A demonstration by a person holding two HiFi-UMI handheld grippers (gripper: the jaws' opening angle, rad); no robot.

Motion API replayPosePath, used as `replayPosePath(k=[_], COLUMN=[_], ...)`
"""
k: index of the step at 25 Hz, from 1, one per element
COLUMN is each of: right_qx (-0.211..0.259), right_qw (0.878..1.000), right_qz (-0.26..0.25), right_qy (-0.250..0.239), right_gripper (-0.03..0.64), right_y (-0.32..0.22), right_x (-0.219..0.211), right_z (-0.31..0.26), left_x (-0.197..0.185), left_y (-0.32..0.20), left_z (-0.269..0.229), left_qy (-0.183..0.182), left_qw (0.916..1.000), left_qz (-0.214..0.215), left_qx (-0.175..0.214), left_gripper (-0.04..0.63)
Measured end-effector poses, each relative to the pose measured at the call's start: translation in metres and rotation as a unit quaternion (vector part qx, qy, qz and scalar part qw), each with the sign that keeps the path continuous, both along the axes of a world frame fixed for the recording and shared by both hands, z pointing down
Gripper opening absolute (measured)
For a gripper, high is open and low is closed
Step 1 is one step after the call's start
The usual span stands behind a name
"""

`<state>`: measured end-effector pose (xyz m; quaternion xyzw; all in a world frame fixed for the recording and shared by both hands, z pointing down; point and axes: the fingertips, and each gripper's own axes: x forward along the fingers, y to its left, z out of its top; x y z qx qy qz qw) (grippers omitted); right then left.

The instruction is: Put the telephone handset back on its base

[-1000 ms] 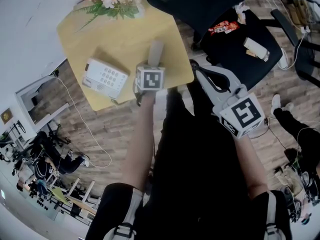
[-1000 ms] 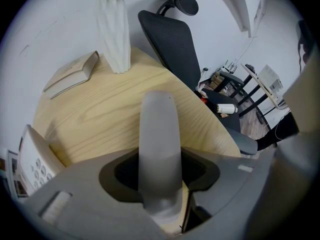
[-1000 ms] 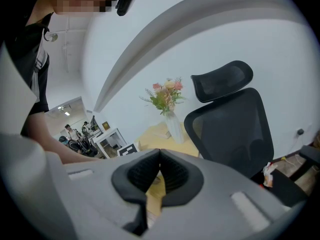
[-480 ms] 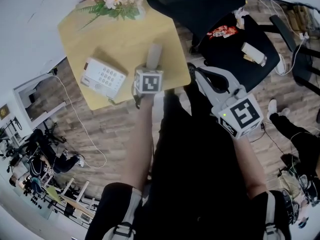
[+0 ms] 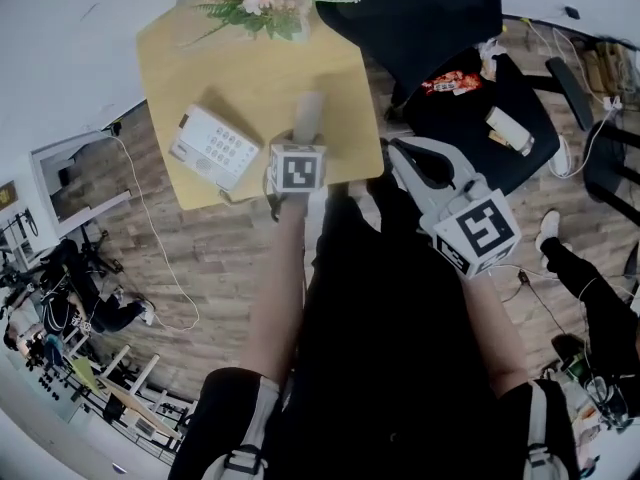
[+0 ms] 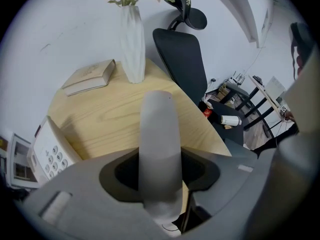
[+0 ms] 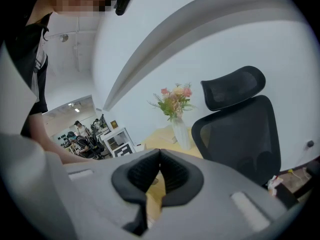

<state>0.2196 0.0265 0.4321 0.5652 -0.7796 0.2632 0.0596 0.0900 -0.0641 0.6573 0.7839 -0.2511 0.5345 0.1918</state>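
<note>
The white phone base (image 5: 212,146) with its keypad sits on the left part of the yellow table (image 5: 250,68); in the left gripper view the phone base (image 6: 50,151) shows at lower left. My left gripper (image 5: 302,140) is shut on the light grey handset (image 5: 308,116), which sticks out beyond the jaws over the table's near right part, to the right of the base and clear of it. From the left gripper view the handset (image 6: 160,134) runs up between the jaws. My right gripper (image 5: 398,151) hangs off the table's right edge, shut with nothing in it.
A white vase of flowers (image 6: 132,44) and a book (image 6: 90,76) stand at the table's far side. A black office chair (image 5: 470,108) holding small items is to the right. A cable (image 5: 160,258) trails from the table across the wooden floor.
The left gripper has lifted the handset slightly. The head view has swung, so the table and base now sit further right and higher. The right gripper has barely moved.
</note>
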Motion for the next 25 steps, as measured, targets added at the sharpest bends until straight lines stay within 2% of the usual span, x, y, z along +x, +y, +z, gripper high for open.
replayPosePath(k=[5,14,19,25], right_qx=[0.008,0.019,0.023,0.029], right_qw=[0.999,0.996,0.992,0.984], right_qz=[-0.031,-0.084,-0.126,-0.174], right_qy=[0.001,-0.014,-0.023,-0.024], right_gripper=[0.003,0.003,0.003,0.003], right_y=[-0.008,-0.028,-0.04,-0.052], right_x=[-0.011,-0.033,-0.054,-0.066], right_z=[-0.006,-0.01,-0.01,-0.015], left_x=[-0.016,-0.051,-0.077,-0.09], left_y=[-0.004,-0.017,-0.02,-0.021], left_z=[-0.016,-0.049,-0.06,-0.075], left_qy=[0.01,0.018,0.013,0.029], left_qw=[0.9991,0.9917,0.9836,0.9702], left_qz=[-0.04,-0.122,-0.174,-0.234], left_qx=[0.003,0.037,0.045,0.057], left_gripper=[0.209,0.209,0.209,0.209])
